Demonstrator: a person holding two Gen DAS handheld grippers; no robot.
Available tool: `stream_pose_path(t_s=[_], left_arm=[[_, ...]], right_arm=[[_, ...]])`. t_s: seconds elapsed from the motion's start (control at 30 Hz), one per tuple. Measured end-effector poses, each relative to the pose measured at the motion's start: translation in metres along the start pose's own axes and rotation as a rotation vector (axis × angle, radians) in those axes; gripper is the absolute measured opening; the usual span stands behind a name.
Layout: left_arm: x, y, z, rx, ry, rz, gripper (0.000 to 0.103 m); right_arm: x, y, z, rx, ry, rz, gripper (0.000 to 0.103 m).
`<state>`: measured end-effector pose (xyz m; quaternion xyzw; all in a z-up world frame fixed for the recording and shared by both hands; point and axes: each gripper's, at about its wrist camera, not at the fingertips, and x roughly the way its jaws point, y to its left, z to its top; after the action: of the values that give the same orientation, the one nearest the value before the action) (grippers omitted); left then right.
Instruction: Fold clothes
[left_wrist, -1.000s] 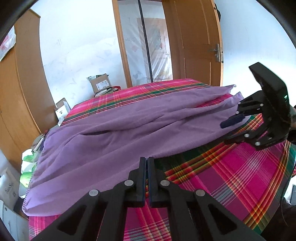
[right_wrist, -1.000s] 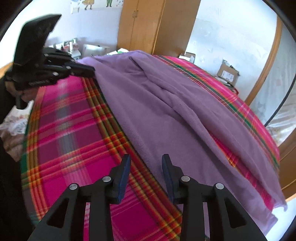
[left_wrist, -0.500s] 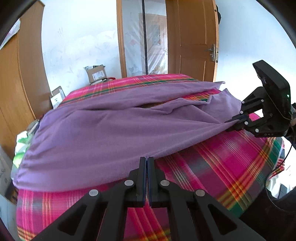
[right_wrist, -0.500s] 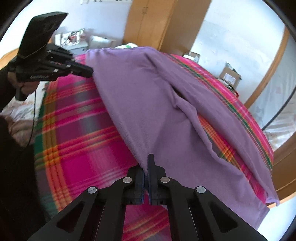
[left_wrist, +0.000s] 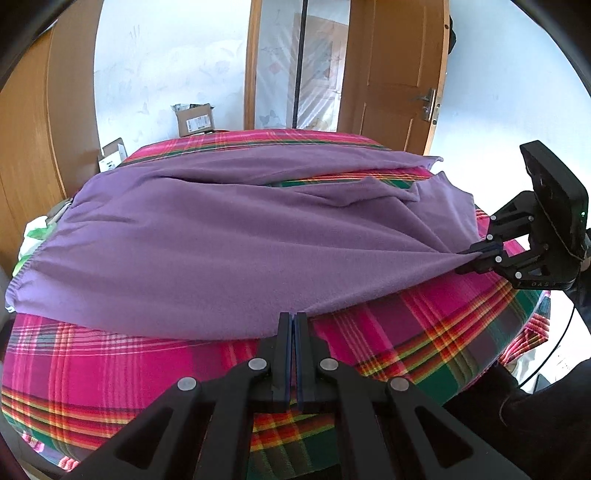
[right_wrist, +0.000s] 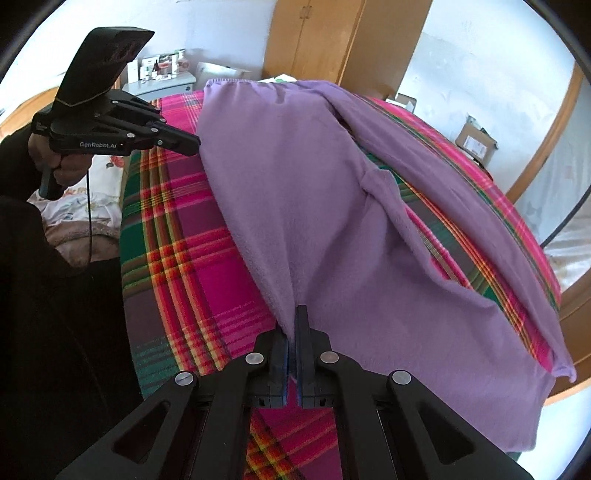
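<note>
Purple garment (left_wrist: 229, 236) spread on the plaid bedspread (left_wrist: 424, 332), one far portion lying doubled; left gripper (left_wrist: 294, 325) and right gripper (right_wrist: 294, 332) each clenched on its near edge, folding apparently barely begun.

A second ago my right gripper (right_wrist: 294, 325) stands open over the plaid bedspread (right_wrist: 192, 266); now its jaws are pinched on the near edge of the purple garment (right_wrist: 295, 192). That edge, slack before, runs taut between it and my left gripper (left_wrist: 294, 325). The garment has drawn toward me, and a wider strip of plaid shows between its two long parts.
</note>
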<state>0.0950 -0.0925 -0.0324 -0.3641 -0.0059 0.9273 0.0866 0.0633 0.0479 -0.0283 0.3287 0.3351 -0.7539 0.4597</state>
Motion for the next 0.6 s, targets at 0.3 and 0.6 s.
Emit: stream_pose_path(t_s=[0.3,0.6], left_arm=[[-0.014,0.026,-0.006,-0.110,-0.003,-0.074,0.002],[-0.043,0.144,0.006,-0.381,-0.098,0.324,0.026]], right_arm=[[-0.008,-0.013,-0.004,0.080,-0.022,0.060,0.014],[-0.028,-0.047,-0.004,0.266,-0.131,0.010,0.030]])
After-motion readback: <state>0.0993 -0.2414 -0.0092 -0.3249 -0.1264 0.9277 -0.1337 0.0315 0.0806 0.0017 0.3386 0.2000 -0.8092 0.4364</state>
